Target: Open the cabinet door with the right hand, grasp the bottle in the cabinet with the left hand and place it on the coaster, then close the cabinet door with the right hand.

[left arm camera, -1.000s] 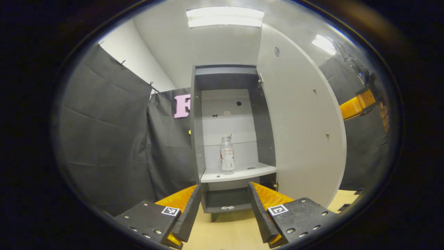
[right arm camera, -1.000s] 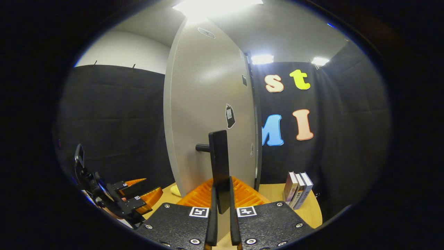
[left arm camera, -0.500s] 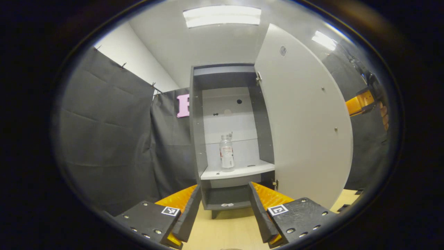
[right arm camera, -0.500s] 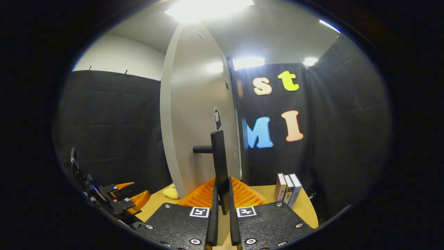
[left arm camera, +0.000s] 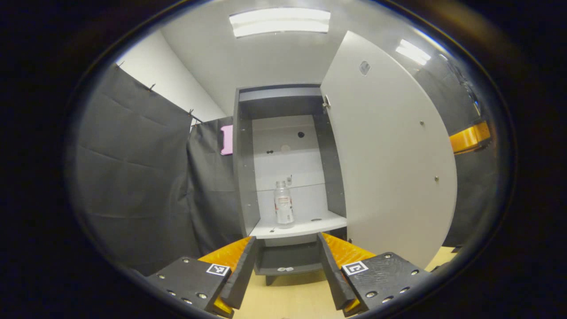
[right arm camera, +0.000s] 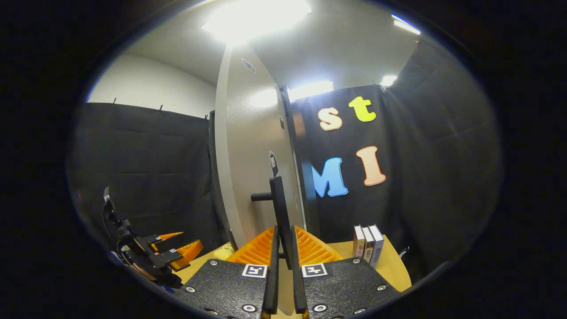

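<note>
One bottle (left arm camera: pixel 283 204) stands upright on my cabinet's shelf (left arm camera: pixel 296 227), cap at twelve o'clock. My left gripper (left arm camera: pixel 287 265) gapes wide; right gripper (right arm camera: pixel 284 260) pinches the door handle (right arm camera: pixel 280 212). Three books (right arm camera: pixel 368 243) at four o'clock.

Ahead of the left gripper's spread jaws, the cabinet's pale shelf (left arm camera: pixel 297 227) carries a clear bottle (left arm camera: pixel 283 209) standing upright, slightly left of the midline between the jaws. Below the shelf, a lower compartment floor (left arm camera: pixel 288 268) holds a small pale item, too small to identify. The light wooden table (right arm camera: pixel 390 264) beneath the right gripper's jaws bears three upright books (right arm camera: pixel 367 245) to their right.
</note>
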The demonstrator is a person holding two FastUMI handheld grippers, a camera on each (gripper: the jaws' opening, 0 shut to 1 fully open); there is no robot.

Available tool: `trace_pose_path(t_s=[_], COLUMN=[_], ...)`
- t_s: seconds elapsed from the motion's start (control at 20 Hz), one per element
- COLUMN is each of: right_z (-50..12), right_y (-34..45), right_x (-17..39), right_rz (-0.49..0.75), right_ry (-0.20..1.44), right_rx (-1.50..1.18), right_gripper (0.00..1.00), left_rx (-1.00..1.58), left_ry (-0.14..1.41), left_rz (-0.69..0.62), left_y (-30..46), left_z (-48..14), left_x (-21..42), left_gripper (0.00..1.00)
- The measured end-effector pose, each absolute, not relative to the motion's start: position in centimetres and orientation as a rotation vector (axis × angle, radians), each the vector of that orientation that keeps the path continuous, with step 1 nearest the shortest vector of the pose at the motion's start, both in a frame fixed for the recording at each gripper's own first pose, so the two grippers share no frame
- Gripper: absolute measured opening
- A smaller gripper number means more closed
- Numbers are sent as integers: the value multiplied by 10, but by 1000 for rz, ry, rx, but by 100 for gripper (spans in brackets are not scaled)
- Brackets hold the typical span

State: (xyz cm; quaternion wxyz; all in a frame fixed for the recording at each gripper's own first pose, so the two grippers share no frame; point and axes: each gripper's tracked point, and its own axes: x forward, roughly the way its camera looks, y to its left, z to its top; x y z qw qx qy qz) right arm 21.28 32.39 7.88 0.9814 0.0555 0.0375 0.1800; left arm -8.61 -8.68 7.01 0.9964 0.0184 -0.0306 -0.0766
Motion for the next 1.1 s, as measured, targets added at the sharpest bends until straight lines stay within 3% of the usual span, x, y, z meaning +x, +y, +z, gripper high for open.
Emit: trace_pose_path(t_s=[0.05,0.2,0.35,0.4,0.45,0.7,1.1], right_z=[79,79,82,82,83,76,58], right_y=[315,288,266,256,248,227,227], right_x=[215,219,218,219,217,205,209], right_rz=[328,227,101,53,12,-120,-240], right_ry=[71,66,57,49,41,45,93], right_rx=[83,16,-9,-18,-16,13,-8], right_gripper=[14,17,95,98,98,97,96], left_rx=[30,3,-26,-32,-36,-74,-74], left_ry=[-62,-52,-28,-25,-25,-11,-6], left_rz=[-159,-180,-214,-221,-228,-258,-304], left_y=[-88,-89,-92,-90,-89,-92,-102], left_z=[73,75,75,76,78,76,65], left_x=[-77,-44,-11,-3,7,65,144], left_gripper=[80,76,76,80,76,76,74])
